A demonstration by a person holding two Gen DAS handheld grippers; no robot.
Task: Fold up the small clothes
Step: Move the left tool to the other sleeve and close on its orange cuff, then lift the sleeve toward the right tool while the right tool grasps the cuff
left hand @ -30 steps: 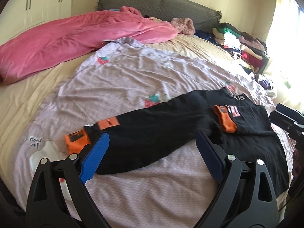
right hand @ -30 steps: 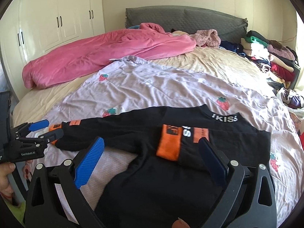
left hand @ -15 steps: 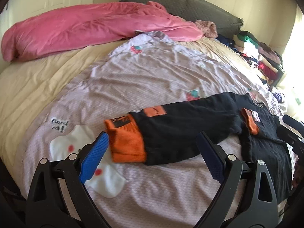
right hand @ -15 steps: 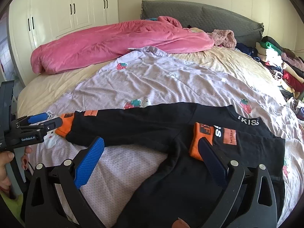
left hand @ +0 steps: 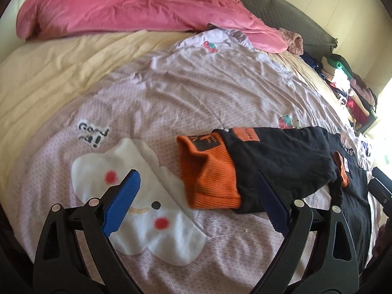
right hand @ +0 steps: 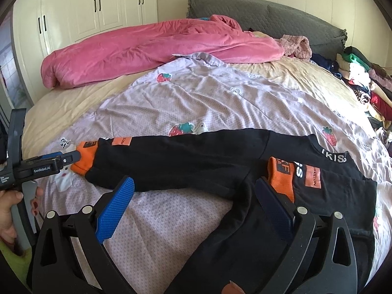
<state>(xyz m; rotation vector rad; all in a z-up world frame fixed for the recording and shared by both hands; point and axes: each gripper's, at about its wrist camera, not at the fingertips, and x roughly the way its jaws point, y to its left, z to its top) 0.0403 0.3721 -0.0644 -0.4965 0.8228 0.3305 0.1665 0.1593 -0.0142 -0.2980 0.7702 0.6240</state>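
Note:
A black sweater point(right hand: 196, 156) with orange cuffs lies flat on the lilac quilt point(right hand: 196, 98). Its one sleeve is folded across the chest, orange cuff point(right hand: 280, 178) up. The other sleeve point(left hand: 281, 156) stretches out sideways and ends in an orange cuff point(left hand: 208, 178). My left gripper point(left hand: 196, 203) is open, and that cuff's near edge lies between its blue pads. In the right wrist view the left gripper point(right hand: 61, 159) reaches the cuff point(right hand: 84, 158) from the left. My right gripper point(right hand: 196, 208) hangs open low over the sweater's body, nothing in it.
A pink duvet point(right hand: 159, 46) lies bunched across the far side of the bed, before a grey headboard point(right hand: 269, 17). Piled clothes point(right hand: 362, 80) line the right edge. White wardrobes point(right hand: 85, 12) stand at the back left. A hand point(right hand: 9, 210) holds the left gripper's handle.
My left gripper has travelled left along the stretched sleeve and come down close over its orange cuff. The right gripper has drifted a little left over the sweater. Both stay open.

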